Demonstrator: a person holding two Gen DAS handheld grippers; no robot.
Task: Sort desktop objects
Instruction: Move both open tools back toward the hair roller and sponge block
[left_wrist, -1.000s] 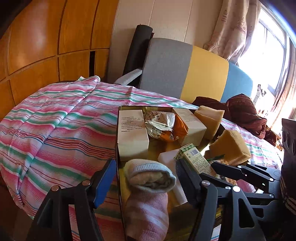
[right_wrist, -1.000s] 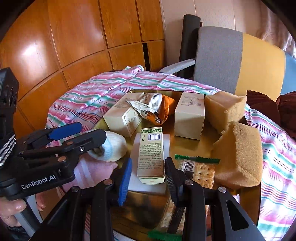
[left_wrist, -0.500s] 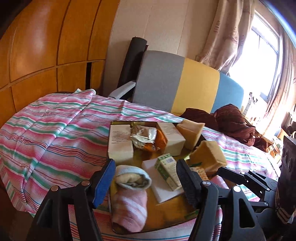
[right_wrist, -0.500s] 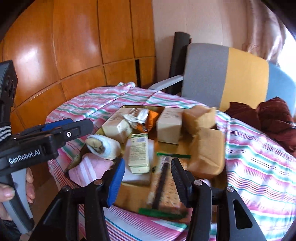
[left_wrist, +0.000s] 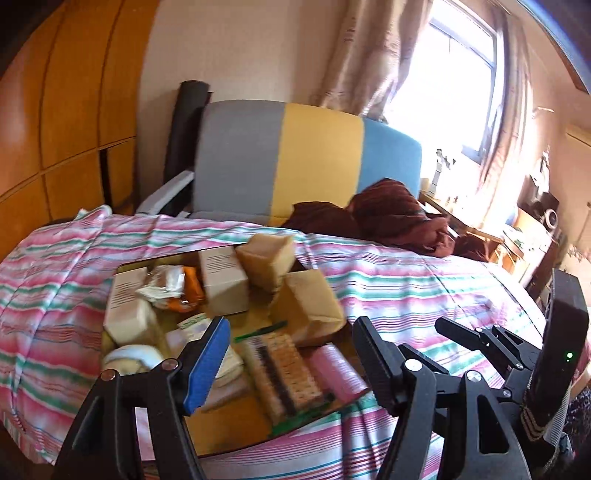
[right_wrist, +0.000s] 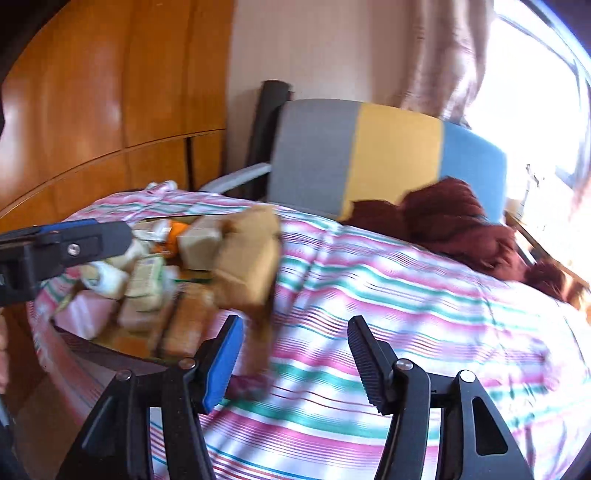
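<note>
the print on the boxes (left_wrist: 223, 275) is too blurred to read.

We look out from two fisheye cameras, each mounted behind its own tongs and facing forward along them. In the left wrist view the left tongs (left_wrist: 291, 354) fill the lower centre of the frame, and we look down from near onto the tray (left_wrist: 229, 424) of clutter at lower left. The right tongs (left_wrist: 491, 347) show at lower right. In the right wrist view the right tongs (right_wrist: 295, 354) sit at lower centre, we face more of the striped bedspread (right_wrist: 388, 295), and the tray (right_wrist: 122, 339) lies at the left edge, blurred. The left tongs (right_wrist: 66, 240) enter from the left. Both views share the tray, the bedspread, the tricolour chair back (left_wrist: 314, 162) and the window (left_wrist: 443, 74) at upper right.
</note>
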